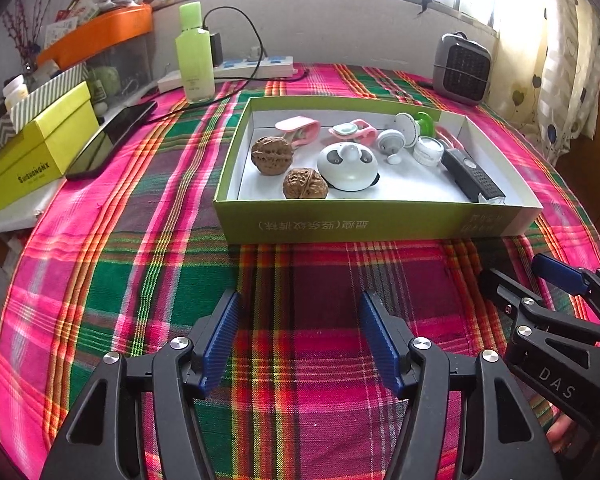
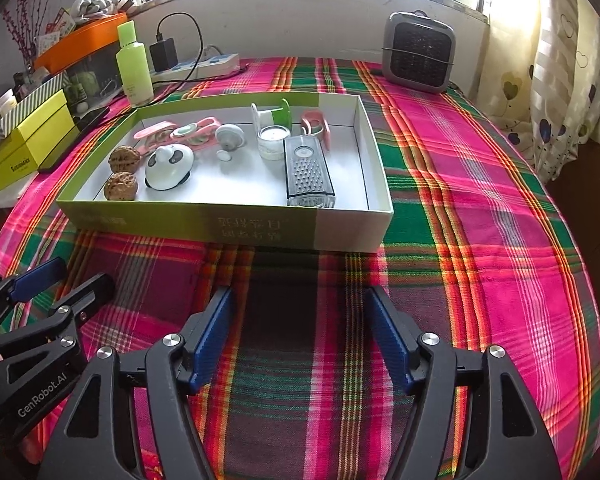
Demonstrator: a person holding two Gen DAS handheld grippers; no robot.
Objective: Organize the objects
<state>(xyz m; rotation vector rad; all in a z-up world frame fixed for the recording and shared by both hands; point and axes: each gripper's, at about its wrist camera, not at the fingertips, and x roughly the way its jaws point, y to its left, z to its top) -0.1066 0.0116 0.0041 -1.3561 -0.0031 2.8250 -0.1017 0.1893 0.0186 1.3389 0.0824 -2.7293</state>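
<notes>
- Objects for sorting all sit inside the shallow green box, well ahead of both grippers; none lies loose on the plaid cloth of the worktop that I can see.
- Nearest the cameras, the left gripper and the right gripper hover low over the cloth with fingers spread wide and nothing between them.
- Whichever item is picked next, my judgement is that the gripper should rise over the box's near wall first, then descend, so the card wall is not nudged.
- At the box's near left lie two walnuts; round and hard, they would likely roll, so a centred, gentle pinch seems wise.
- Just beside them stands the white panda-faced dome; it looks too broad for a side grasp, and the knob on top seems the better hold.
- Along the near right wall lies the small grater, slim enough to grip across its width.
- Farther back are the white jar, pink clips and a green-and-white spool, crowded together; approach from above to avoid bumping neighbours.
</notes>
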